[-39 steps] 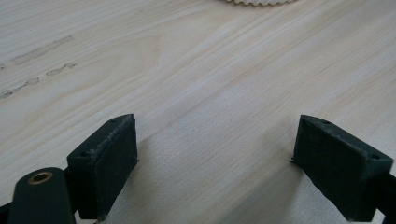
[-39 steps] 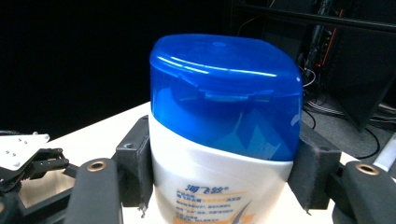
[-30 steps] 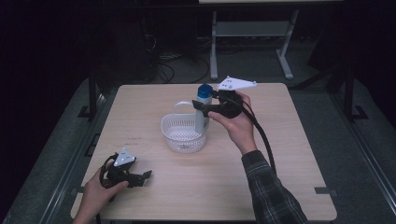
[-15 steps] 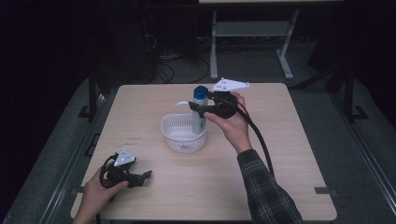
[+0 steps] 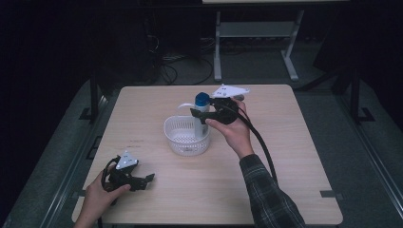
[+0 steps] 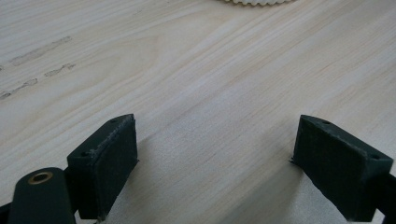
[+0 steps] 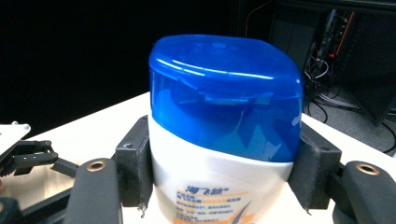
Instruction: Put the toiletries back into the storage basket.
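At the lower left of the high view my left gripper [image 5: 148, 178] rests on the pale wooden table [image 5: 285, 156], jaws spread wide with nothing between them. Its own view shows only bare wood grain between the pads, plus a scalloped white rim at the top edge. At the frame's centre stands the round white plastic lattice basket [image 5: 186, 135]. Just above its far right rim my right gripper [image 5: 198, 113] clamps the white bottle with the blue cap [image 7: 219, 140] upright. The right gripper view shows both pads pressed against the bottle's shoulders.
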`<state>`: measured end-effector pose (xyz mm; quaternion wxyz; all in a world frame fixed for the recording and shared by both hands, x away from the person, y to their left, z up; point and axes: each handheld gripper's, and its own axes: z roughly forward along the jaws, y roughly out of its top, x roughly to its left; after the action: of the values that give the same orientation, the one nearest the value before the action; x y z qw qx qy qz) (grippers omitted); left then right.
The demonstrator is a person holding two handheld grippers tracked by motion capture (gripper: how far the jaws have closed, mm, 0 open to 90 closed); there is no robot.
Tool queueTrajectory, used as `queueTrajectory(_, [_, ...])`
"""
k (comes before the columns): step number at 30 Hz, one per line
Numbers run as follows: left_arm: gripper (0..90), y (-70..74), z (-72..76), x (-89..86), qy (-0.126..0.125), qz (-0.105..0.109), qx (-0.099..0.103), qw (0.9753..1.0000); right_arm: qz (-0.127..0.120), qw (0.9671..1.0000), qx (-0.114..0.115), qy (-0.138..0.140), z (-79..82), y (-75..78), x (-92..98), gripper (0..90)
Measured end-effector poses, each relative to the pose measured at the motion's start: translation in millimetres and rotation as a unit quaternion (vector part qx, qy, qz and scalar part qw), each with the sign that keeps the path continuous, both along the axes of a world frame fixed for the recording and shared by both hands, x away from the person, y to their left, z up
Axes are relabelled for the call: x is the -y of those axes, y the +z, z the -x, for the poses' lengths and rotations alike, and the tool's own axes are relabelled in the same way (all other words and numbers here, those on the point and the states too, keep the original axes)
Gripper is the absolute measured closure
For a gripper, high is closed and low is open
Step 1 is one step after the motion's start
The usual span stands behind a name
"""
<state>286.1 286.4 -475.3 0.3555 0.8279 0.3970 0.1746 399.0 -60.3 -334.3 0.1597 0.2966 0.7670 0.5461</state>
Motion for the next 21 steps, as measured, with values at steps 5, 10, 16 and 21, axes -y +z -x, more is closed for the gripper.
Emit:
queueTrajectory(5, [12.8,0.0,0.0,0.1,0.000,0.000,0.000,1.0000,0.007,1.0000,-0.006,0.001,0.4,-4.6,-1.1,34.4])
queueTrajectory(10, [12.9,0.0,0.0,0.0,0.000,0.000,0.000,1.0000,0.010,0.9999,-0.009,0.005,0.2,-9.8,-2.8,34.4])
queueTrajectory(16, [12.8,0.1,0.0,-0.1,-0.001,-0.001,0.000,1.0000,0.015,0.9998,-0.013,0.008,0.1,-16.4,-3.9,34.4])
queueTrajectory(21, [12.8,0.1,0.1,0.0,0.000,-0.001,0.000,1.0000,0.019,0.9997,-0.017,0.008,0.3,-20.5,-4.2,34.4])
